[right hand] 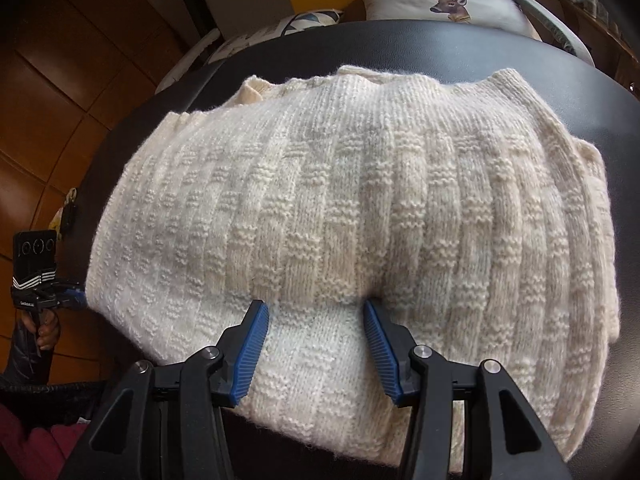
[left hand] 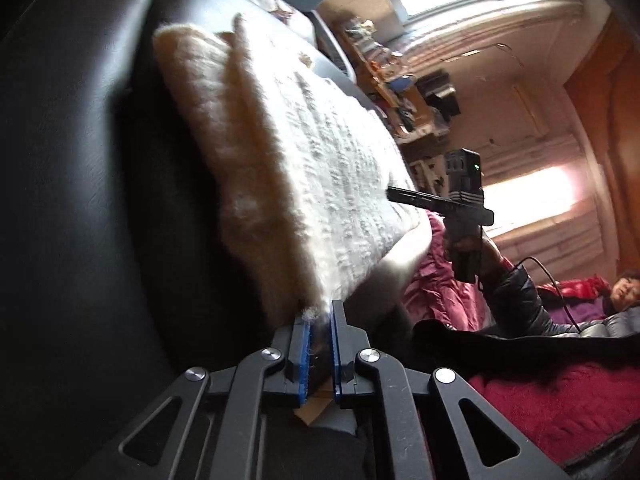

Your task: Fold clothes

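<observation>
Now the left hand-held gripper point(left hand: 320, 320) pinches the cream sweater's point(right hand: 360, 208) corner; the right hand-held gripper point(right hand: 316, 320) presses spread on it.

Sweater point(right hand: 340, 216) lies folded on the bench point(right hand: 520, 64), filling its middle. Right claw point(right hand: 314, 312) sits at the sweater's six o'clock edge, a hump of knit between its fingers. Left claw point(left hand: 318, 316) meets the sweater's nine o'clock corner, knit caught between its fingers. Two cushions point(right hand: 440, 4) lie beyond the bench at twelve o'clock.
</observation>
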{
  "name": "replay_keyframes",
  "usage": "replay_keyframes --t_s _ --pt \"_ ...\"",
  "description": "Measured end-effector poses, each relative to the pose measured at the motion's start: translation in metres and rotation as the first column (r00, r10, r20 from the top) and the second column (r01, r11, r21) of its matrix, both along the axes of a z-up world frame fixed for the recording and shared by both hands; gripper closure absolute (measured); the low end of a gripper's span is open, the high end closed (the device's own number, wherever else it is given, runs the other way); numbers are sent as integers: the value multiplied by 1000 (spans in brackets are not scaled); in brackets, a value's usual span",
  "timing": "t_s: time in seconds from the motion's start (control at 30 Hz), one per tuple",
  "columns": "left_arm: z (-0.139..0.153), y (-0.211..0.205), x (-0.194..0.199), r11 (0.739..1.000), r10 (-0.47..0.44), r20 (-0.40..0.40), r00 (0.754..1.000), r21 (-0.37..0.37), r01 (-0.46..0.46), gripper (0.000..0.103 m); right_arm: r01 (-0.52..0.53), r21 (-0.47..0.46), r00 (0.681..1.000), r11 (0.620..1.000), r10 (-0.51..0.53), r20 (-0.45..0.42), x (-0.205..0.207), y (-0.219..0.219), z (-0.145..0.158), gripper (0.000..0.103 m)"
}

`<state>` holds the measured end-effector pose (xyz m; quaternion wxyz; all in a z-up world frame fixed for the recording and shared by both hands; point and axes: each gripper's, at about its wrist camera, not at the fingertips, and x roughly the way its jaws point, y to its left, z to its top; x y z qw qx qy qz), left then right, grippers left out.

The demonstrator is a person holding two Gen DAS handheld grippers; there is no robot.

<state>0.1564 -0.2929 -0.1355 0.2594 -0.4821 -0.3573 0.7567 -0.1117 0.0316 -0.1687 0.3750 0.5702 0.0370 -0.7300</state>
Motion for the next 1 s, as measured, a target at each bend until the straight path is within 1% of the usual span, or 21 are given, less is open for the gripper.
replay_keyframes --t_s 0.03,0.07,0.1,0.17,0.2,0.27,0.33,0.37,0.43,0.53,0.57,0.6,0.63,0.67,0.73,0.77,0.83,0.87,0.93,0.97,1.0 --pt "3 -1 6 1000 14 6 1000 1 -14 90 4 -13 1000 1000 -4 -2 0 3 0 52" --pt "8 -5 11 999 41 7 999 -10 -41 84 14 -36 1000 999 -14 3 -2 6 -1 52" --pt "12 -8 15 997 69 5 998 -20 -69 82 22 -55 1000 998 -22 8 -3 8 -2 52" --pt "26 -15 14 990 135 -20 991 -35 -135 80 37 -81 999 996 -35 20 -6 12 -1 52" --pt "31 -16 10 982 176 -35 984 -59 -177 77 39 -82 999 996 -37 22 -7 13 0 52" --pt "45 -15 -9 966 240 -67 968 -85 -246 75 25 -63 1000 998 -25 3 -5 11 6 52" --pt "57 -6 -33 955 273 -102 957 -95 -282 73 7 -37 999 999 -9 -50 -3 7 15 52" --pt "63 0 -45 950 284 -118 951 -100 -296 71 -1 -24 996 1000 -1 -84 -2 5 20 52" --pt "69 21 -76 949 275 -136 952 -121 -291 66 3 0 990 1000 -3 -141 -6 4 28 52" --pt "64 46 -112 944 255 -117 960 -186 -273 66 39 31 977 999 -31 -212 -20 9 38 52" --pt "62 54 -123 940 250 -110 962 -210 -269 65 60 30 975 998 -52 -215 -28 14 38 52" --pt "58 59 -129 931 255 -100 962 -245 -272 65 86 25 975 996 -78 -209 -37 19 36 52" --pt "54 64 -134 921 259 -90 962 -278 -274 65 109 40 974 993 -98 -204 -43 23 31 52" --pt "50 66 -136 913 267 -80 960 -298 -278 65 131 56 973 990 -118 -199 -50 26 26 52" --pt "36 59 -133 898 286 -54 957 -333 -287 65 142 48 978 989 -133 -159 -51 33 16 52" --pt "26 46 -128 893 298 -41 954 -343 -293 65 147 43 980 988 -140 -139 -51 37 11 52" --pt "13 38 -118 897 306 -28 952 -326 -298 66 123 66 983 990 -112 -145 -40 37 10 52" --pt "11 37 -112 897 307 -30 951 -324 -300 67 115 74 983 991 -103 -152 -34 38 10 52" --pt "8 36 -105 887 296 -46 954 -358 -292 72 103 88 981 991 -87 -172 -23 39 10 52" --pt "7 35 -104 886 295 -53 954 -359 -294 73 110 83 981 990 -95 -170 -21 40 10 52" --pt "5 32 -102 892 296 -52 954 -343 -296 73 118 78 981 990 -104 -166 -19 42 11 52"
